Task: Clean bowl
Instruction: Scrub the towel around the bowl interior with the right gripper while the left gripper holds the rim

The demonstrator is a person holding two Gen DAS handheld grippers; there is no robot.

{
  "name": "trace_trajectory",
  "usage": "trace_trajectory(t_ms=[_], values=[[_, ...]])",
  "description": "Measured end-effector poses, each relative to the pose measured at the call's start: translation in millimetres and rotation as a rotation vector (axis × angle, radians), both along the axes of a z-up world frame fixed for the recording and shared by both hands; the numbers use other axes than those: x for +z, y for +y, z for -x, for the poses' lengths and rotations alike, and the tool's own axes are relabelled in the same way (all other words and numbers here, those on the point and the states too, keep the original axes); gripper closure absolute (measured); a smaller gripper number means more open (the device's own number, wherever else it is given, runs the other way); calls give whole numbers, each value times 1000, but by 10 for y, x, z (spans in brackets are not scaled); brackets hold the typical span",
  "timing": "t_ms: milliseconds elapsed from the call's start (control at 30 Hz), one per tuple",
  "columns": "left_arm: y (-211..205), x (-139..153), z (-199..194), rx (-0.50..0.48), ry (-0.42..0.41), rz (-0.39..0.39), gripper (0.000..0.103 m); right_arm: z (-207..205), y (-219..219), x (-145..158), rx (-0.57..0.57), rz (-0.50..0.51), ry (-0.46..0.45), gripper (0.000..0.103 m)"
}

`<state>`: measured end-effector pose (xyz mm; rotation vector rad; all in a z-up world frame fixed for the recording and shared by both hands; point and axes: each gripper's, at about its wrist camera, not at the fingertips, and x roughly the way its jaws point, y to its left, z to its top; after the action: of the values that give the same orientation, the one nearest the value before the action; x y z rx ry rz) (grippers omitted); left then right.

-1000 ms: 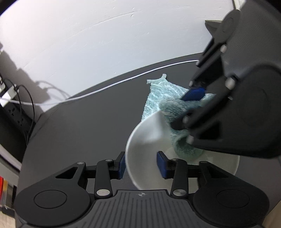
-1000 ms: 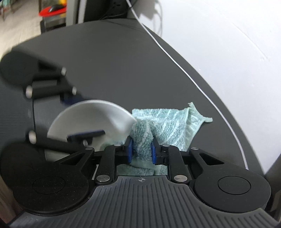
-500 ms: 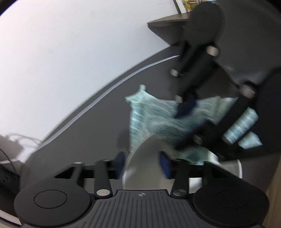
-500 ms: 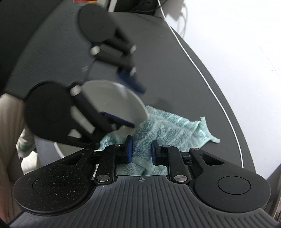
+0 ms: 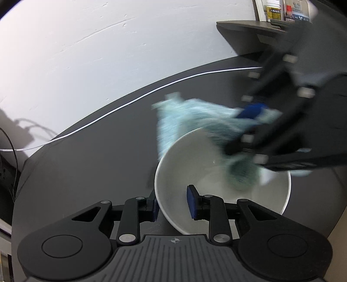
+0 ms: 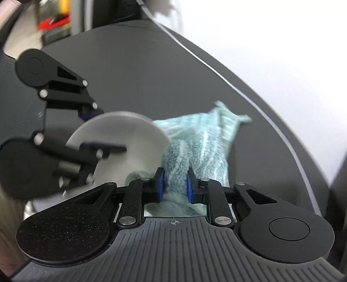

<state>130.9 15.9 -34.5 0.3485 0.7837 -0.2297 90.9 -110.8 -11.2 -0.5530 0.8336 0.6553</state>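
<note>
A white bowl (image 5: 195, 164) is tilted above the dark table, and my left gripper (image 5: 171, 202) is shut on its near rim, one blue pad inside and one outside. A light teal towel (image 5: 186, 112) hangs blurred over the bowl's far rim, with a bunched end pressed inside the bowl. My right gripper (image 6: 174, 184) is shut on that teal towel (image 6: 199, 141). In the right wrist view the white bowl (image 6: 128, 138) sits left of the towel, partly covered by the left gripper (image 6: 102, 130).
The dark table (image 5: 97, 149) runs to a white wall, with a thin white cable (image 5: 130, 102) along its back. A dark shelf (image 5: 249, 28) with small containers stands at the far right. Red and yellow items (image 6: 54, 19) lie beyond the table's far end.
The towel and right gripper have swung around inside the bowl, from deep in it toward the far right rim. The bowl stays held and has tilted; both views shifted.
</note>
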Motion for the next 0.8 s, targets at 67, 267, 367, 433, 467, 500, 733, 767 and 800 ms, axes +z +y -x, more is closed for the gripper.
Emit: trace_trajectory(t_ms=[67,267,367,433,467,500,733,767,800], values=[[-4,-8,7,1,-4,0,73,47,-62,33,-28,-34,18,79],[122,-40,-128,22,-7,2,73,-206,335,20,11,52,-38,83],[112,-42,-114,69,-10,9,73,-278,467,64,43,49,-48,81],[149,-48,-148,99,-15,15,71,-271,472,56,46,49,-56,81],[172,-52,-157,104,-18,16,69,-268,469,50,40,46,-60,81],[174,-54,-158,105,-19,17,69,-257,443,44,28,43,-62,81],[252,-48,-129,109,-24,23,69,-49,65,-2,-49,-80,31,77],[235,-53,-237,101,-20,18,68,-5,35,9,-43,-93,24,77],[237,-42,-267,88,-12,3,65,26,23,13,-33,-96,13,77]])
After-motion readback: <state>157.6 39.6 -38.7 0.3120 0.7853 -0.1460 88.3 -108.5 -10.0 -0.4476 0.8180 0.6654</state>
